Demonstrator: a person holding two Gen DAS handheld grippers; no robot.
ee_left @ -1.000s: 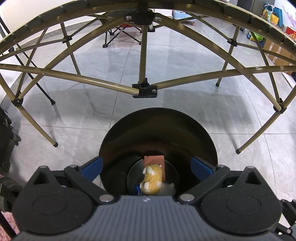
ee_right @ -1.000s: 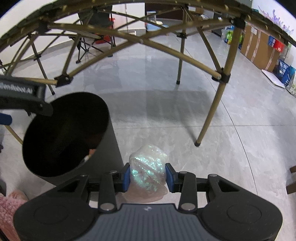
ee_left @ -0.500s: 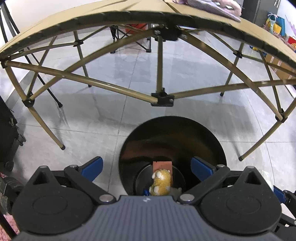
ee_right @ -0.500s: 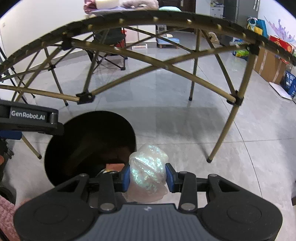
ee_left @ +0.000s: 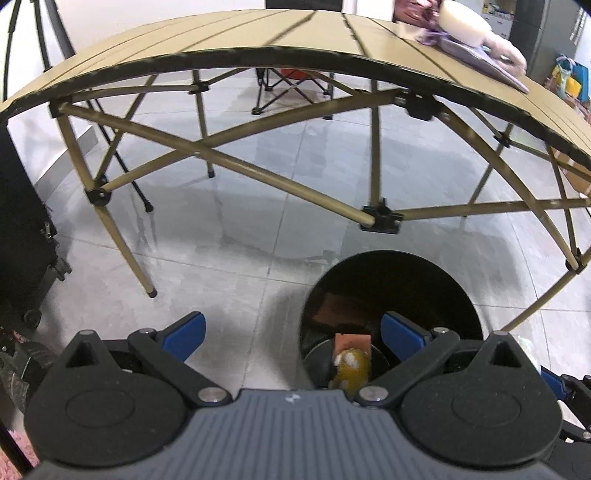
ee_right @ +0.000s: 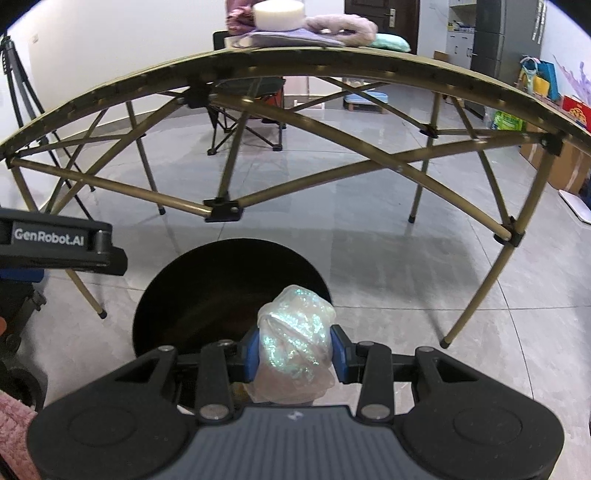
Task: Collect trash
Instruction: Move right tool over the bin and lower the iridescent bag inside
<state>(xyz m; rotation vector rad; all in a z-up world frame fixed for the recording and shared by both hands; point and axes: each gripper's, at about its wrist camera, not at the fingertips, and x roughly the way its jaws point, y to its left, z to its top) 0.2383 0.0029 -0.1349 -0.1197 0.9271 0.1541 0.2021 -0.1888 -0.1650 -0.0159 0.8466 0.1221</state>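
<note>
A black round trash bin (ee_left: 391, 273) stands on the grey tile floor; it also shows in the right wrist view (ee_right: 207, 280). Inside it lie a yellow piece of trash (ee_left: 352, 367) and an orange card (ee_left: 351, 341). My right gripper (ee_right: 293, 354) is shut on a crumpled iridescent plastic wad (ee_right: 293, 343) and holds it above the bin's near right rim. My left gripper (ee_left: 291, 332) is open and empty, above the bin's left side. Its body shows at the left of the right wrist view (ee_right: 55, 245).
A tan folding table (ee_left: 258, 55) with crossed legs (ee_right: 221, 206) arches over the floor behind the bin. A white roll (ee_right: 279, 14) and cloths lie on top. A folding chair (ee_right: 247, 122) stands beyond. Black gear (ee_left: 22, 229) stands at the left, boxes and bags at the right.
Both grippers have risen, so the table top now shows. The left gripper has shifted left of the bin. The right gripper has carried the plastic wad over the bin's rim.
</note>
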